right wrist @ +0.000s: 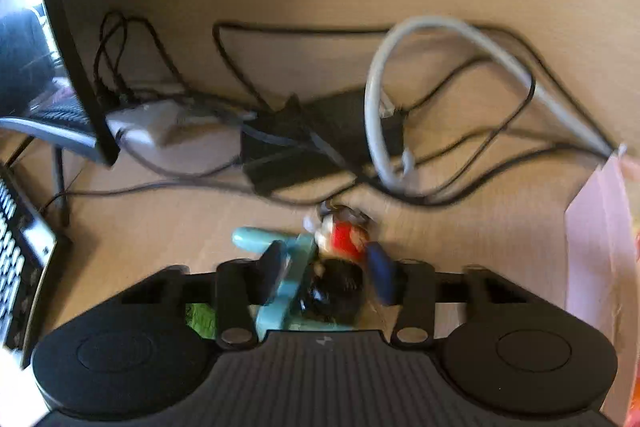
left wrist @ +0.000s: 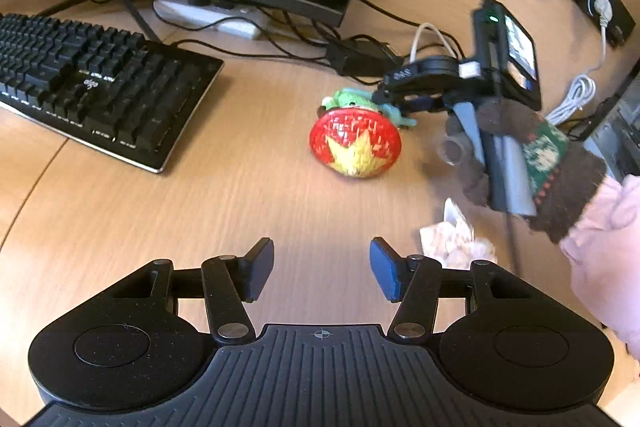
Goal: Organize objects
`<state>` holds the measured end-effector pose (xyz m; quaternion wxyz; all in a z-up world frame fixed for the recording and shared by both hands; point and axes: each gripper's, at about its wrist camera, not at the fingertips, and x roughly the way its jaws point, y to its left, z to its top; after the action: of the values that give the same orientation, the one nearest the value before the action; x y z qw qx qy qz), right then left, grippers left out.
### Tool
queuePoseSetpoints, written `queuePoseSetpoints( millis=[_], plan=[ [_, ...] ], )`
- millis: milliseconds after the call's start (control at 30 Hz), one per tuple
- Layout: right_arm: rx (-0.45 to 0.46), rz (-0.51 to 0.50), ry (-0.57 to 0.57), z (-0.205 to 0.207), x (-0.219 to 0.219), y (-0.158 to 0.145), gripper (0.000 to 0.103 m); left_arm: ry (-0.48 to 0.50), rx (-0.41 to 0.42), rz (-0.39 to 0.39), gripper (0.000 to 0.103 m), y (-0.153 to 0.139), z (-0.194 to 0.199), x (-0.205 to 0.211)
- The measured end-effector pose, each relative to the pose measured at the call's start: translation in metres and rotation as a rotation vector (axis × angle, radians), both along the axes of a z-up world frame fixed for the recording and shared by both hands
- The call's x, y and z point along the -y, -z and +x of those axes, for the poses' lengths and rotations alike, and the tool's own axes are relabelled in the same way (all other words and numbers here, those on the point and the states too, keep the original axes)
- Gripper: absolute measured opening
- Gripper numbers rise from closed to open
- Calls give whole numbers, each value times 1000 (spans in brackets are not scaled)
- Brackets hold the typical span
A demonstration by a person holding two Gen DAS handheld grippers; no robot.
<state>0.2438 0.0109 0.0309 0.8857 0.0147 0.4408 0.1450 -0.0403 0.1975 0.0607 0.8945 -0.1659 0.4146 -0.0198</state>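
So, biggest first:

1. The worktop is carrying a keyboard.
2. Left tongs are hanging wide and holding nothing.
3. Right tongs are clamping the toy figurine beside the cables.

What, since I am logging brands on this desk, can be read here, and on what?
"aigo": on the black mechanical keyboard, near its right end.
White logo on the right gripper, in the left wrist view: too blurred.
Keyboard key legends and the small lit screen: too small.
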Motion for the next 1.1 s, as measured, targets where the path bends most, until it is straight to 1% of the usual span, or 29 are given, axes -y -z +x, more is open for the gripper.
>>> queuePoseSetpoints(
  millis=[33, 133, 167, 233, 333, 400, 433, 467, 500, 533, 567, 633, 700, 733, 767, 833, 867, 933, 1000, 1100],
  plan=[
    [-10, 13, -4, -6, 6, 0, 39, -1, -4, -6, 58, 2, -1, -1],
    [-5, 4, -29, -33, 20, 1, 39, 5, -16, -25, 57, 6, 1, 4],
    [-18, 14, -36, -45, 28, 1, 39, 15, -16, -34, 57, 8, 2, 7],
    [-51, 44, -52, -72, 44, 0, 39, 39, -19, -47, 57, 11, 3, 16],
    [-71, 38, -114, -119, 63, -4, 39, 81, -37, -67, 57, 19, 10, 35],
    [-63, 36, -144, -144, 73, -6, 43, 104, -48, -68, 55, 23, 15, 49],
    [-50, 19, -152, -158, 78, -7, 52, 109, -47, -62, 54, 24, 18, 54],
    [-26, -11, -153, -169, 84, -9, 64, 104, -41, -52, 54, 25, 21, 58],
    [6, -54, -151, -182, 91, -12, 69, 87, -33, -42, 54, 25, 25, 61],
    [47, -115, -145, -196, 98, -13, 72, 65, -29, -34, 52, 25, 30, 61],
    [79, -168, -139, -208, 103, -18, 73, 37, -33, -41, 52, 25, 35, 59],
    [137, -261, -120, -226, 111, -21, 73, -7, -15, -40, 51, 22, 42, 56],
    [187, -314, -91, -243, 127, -26, 74, -29, 4, -1, 51, 15, 43, 55],
    [191, -314, -61, -247, 135, -28, 77, -19, 10, 9, 51, 11, 43, 55],
    [184, -294, -30, -249, 141, -30, 79, 21, 23, 9, 51, 7, 40, 57],
    [156, -221, 8, -257, 157, -36, 81, 111, 36, 10, 51, 2, 35, 61],
    [151, -200, 17, -261, 162, -37, 81, 153, 31, 20, 51, 1, 32, 65],
    [149, -189, 34, -266, 165, -36, 82, 217, -11, 21, 51, 1, 27, 73],
    [139, -167, 42, -272, 168, -36, 83, 250, -28, -25, 51, -1, 21, 81],
    [140, -171, 49, -277, 163, -31, 84, 253, -32, -104, 51, -2, 21, 100]
  ],
)
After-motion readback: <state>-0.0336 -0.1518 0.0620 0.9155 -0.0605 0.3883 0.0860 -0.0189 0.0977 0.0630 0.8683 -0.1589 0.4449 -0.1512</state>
